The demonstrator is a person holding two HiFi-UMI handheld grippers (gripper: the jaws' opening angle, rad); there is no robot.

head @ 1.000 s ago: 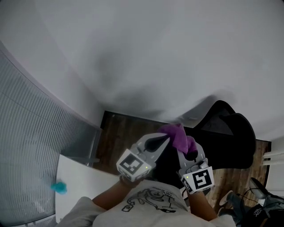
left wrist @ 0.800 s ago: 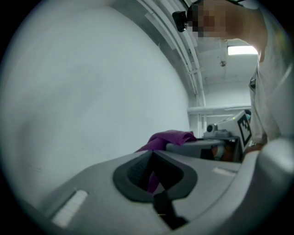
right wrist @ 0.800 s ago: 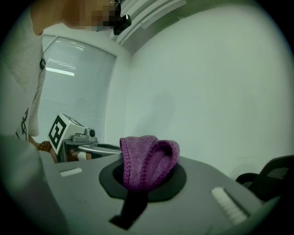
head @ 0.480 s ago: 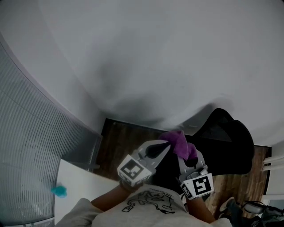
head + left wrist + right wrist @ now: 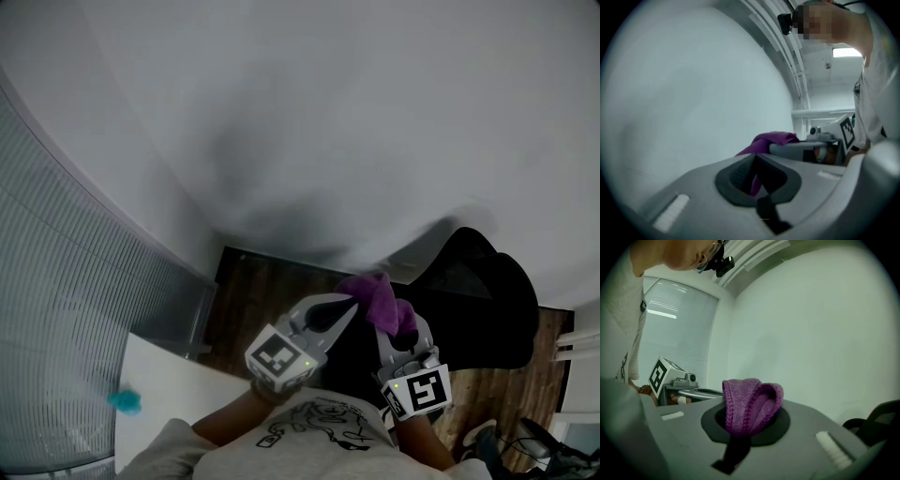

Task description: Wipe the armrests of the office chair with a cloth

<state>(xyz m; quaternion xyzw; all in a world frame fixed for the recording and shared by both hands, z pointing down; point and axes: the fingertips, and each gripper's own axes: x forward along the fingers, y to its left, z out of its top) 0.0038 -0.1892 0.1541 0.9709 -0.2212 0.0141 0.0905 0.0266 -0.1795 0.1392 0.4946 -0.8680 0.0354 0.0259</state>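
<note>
In front of the white wall (image 5: 328,112): both grippers held side by side, close to the person's torso, above a wooden floor (image 5: 258,291).
Right gripper (image 5: 386,321): closed on the cloth, with the jaws pressed against the fabric from both sides and no free gap between them.
Cloth (image 5: 749,405): purple, knitted, folded into a loop. Bunched in the hollow between the right gripper's pads and bulging above the jaw tips. Held in the air, off the chair.
Left gripper (image 5: 754,158): jaws brought together at the tips, with nothing clamped. Purple fabric shows through the hollow between the pads and lies beyond them. Tips just beside the cloth in the head view; contact cannot be determined.
Office chair (image 5: 487,300): black, at the right of the head view, behind the right gripper. Appears at the lower right edge of the right gripper view, clear of the jaws. Armrests cannot be made out.
Blinds (image 5: 56,309): grey, slatted, filling the left side of the head view.
White surface (image 5: 178,389): flat, below and to the left of the left gripper, with a small teal object (image 5: 124,401) near its left edge.
</note>
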